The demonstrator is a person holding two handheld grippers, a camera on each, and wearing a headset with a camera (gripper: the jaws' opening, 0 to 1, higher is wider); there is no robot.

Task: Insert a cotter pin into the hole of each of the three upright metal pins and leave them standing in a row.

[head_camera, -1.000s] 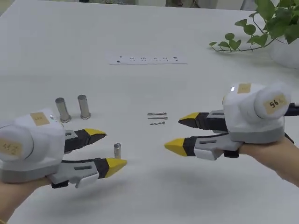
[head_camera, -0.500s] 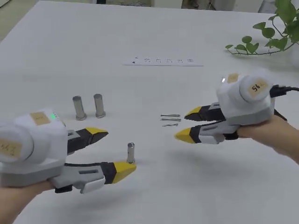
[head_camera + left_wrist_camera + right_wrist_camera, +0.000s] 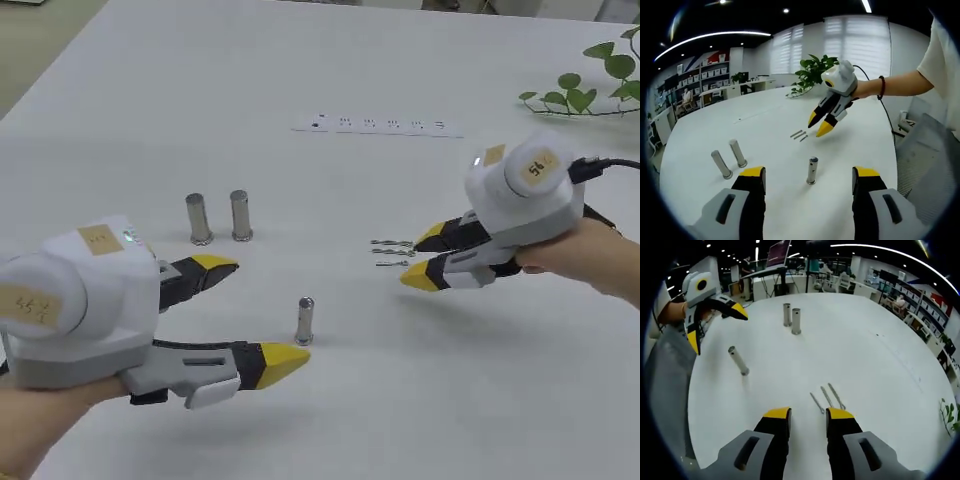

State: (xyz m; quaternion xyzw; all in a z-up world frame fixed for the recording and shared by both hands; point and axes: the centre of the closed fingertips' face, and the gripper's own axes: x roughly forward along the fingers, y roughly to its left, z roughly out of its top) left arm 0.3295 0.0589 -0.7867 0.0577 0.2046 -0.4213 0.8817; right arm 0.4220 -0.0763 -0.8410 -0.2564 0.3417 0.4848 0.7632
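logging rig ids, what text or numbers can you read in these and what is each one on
"56": handwritten on the round tan sticker on the right claw, tilted and slightly blurred.
Front tan sticker on the left claw: handwritten marks, too blurred to read.
White strip lying beyond the metal pins: dark printed marks, too small to read.

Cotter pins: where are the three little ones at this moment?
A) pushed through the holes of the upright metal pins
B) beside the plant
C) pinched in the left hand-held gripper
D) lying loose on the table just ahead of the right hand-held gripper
D: the cotter pins lie flat on the table just ahead of the right hand-held gripper, whose jaws hold nothing.
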